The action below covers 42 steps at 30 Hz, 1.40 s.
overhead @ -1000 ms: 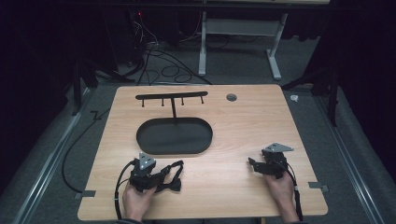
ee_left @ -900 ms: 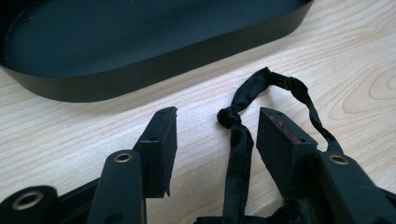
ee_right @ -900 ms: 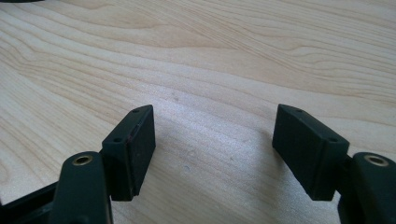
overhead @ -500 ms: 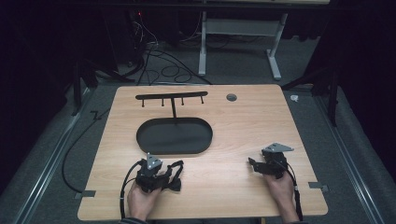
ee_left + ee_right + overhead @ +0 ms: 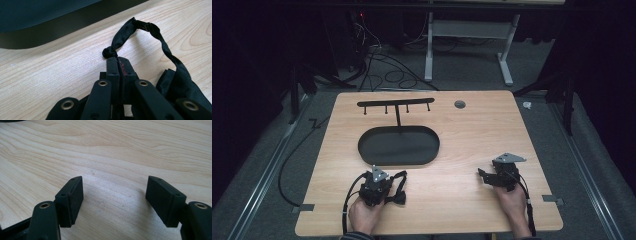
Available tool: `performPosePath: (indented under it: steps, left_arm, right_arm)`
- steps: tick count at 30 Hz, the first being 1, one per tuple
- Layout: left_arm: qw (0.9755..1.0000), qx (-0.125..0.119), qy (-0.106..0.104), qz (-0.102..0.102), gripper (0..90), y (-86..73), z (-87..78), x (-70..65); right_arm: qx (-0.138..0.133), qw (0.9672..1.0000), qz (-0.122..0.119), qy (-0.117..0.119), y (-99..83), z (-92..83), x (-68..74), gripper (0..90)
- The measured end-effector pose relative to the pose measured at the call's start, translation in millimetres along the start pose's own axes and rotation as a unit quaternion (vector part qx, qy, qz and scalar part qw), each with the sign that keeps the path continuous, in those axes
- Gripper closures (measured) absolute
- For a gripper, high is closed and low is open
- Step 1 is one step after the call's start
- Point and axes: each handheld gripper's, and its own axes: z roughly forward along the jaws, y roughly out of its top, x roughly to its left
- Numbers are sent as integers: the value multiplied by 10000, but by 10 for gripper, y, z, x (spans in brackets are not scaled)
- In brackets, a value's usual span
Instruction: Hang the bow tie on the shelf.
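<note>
A black fabric strap (image 5: pixel 400 188) with a knot (image 5: pixel 109 52) lies on the wooden table (image 5: pixel 462 135) near its front left. My left gripper (image 5: pixel 387 191) is shut on the strap just behind the knot. From the left gripper (image 5: pixel 118 60) tips the strap (image 5: pixel 160 42) loops away and back along the right side. My right gripper (image 5: pixel 482 176) rests at the front right, jaws pointing left. Seen from its own camera, the right gripper (image 5: pixel 113 192) stands open over bare wood with nothing between its fingers (image 5: pixel 72 200).
A black oval base (image 5: pixel 412 150) sits mid-table, carrying a thin post and a cross bar with small hooks (image 5: pixel 394 103). Its dark rim (image 5: pixel 50 32) is close ahead of the left gripper. A grey round cap (image 5: pixel 460 104) is set in the table's far side.
My left gripper has shifted slightly to the right with the strap in it. The right gripper has stayed put.
</note>
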Motion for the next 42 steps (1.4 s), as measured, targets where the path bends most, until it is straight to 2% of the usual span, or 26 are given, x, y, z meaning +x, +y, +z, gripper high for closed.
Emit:
performPosePath:
  steps: [4, 7, 9, 11, 12, 13, 15, 24, 29, 31, 35, 42]
  left_arm:
    - [9997, 201, 53, 106, 886, 49, -4, -29]
    - [9997, 239, 42, 22, 888, 93, -31, -43]
    - [9998, 192, 45, 13, 888, 112, -48, -46]
    - [9999, 38, 10, -122, 888, 178, -108, -38]
    - [9999, 38, 10, -122, 888, 178, -108, -38]
    - [9997, -120, -55, -226, 888, 217, -154, -46]
    - [9996, -149, -85, -230, 888, 237, -167, -50]
    - [9988, -374, -322, 47, 888, 475, -267, 56]
    - [9979, -523, -385, 38, 887, 503, -320, 76]
    - [9969, -656, -434, -96, 888, 504, -357, 96]
    - [9957, -769, -473, -220, 888, 502, -398, 130]
    - [9947, -864, -469, -290, 888, 522, -425, 178]
  right_arm:
    - [7, 10000, 5, -7, 2, 1, 5, 317]
    - [-8, 10000, 15, 7, 2, 2, 1, 317]
    - [-8, 10000, 21, 10, 2, 2, 1, 316]
    - [-8, 10000, 24, 10, 3, 3, 2, 317]
    - [-8, 10000, 24, 10, 3, 3, 2, 317]
    - [-2, 10000, -7, 21, 6, 6, 5, 317]
    - [10, 10000, -18, 31, 6, 4, 7, 317]
    - [7, 10000, -24, 22, 8, 8, 8, 318]
    - [8, 10000, -32, 11, 8, 9, 9, 317]
    - [4, 10000, -44, 16, 8, 10, 9, 316]
    - [8, 10000, -61, 27, 8, 9, 11, 316]
    - [17, 10000, -64, 31, 9, 8, 11, 316]
